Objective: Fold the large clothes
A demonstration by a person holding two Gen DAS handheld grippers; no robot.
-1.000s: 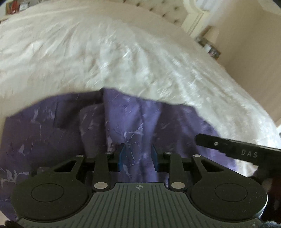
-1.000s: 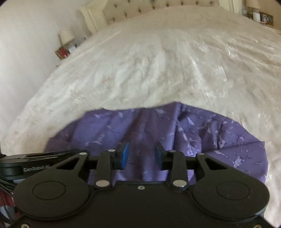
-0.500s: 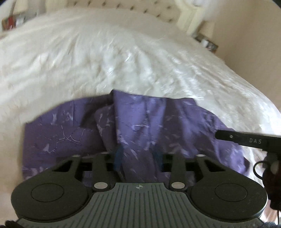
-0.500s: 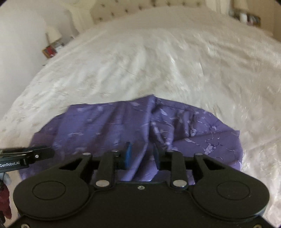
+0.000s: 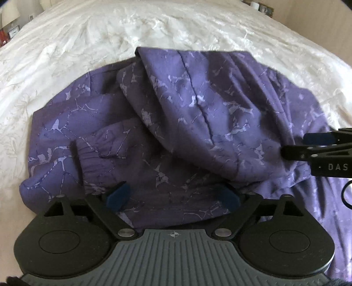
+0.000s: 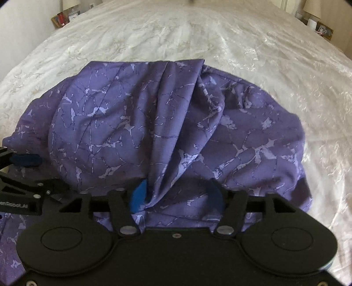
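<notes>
A large purple garment (image 5: pixel 198 105) with a pale marbled print lies bunched and doubled over on the white bedspread (image 5: pixel 110 33). My left gripper (image 5: pixel 173 198) hovers close over its near edge. Its jaws are opening, the blue pads (image 5: pixel 117 195) stand wide apart, and cloth lies loose below them. The right wrist view shows the same garment (image 6: pixel 132 123) with a ridge of folds running down its middle. My right gripper (image 6: pixel 177 194) is also opening. A fold of cloth hangs between its pads and touches the left pad (image 6: pixel 139 195) without being pinched. Each gripper shows at the side of the other's view.
The bedspread (image 6: pixel 242 44) stretches far beyond the garment towards a tufted headboard. Bedside tables carry a lamp (image 6: pixel 312 8) and small items (image 6: pixel 63 17) at the far corners. The bed's edge falls away at the right of the left wrist view.
Both grippers moved forward and lower over the garment, and their jaws went from nearly shut on the cloth to wide apart. The carried layer now lies on the garment.
</notes>
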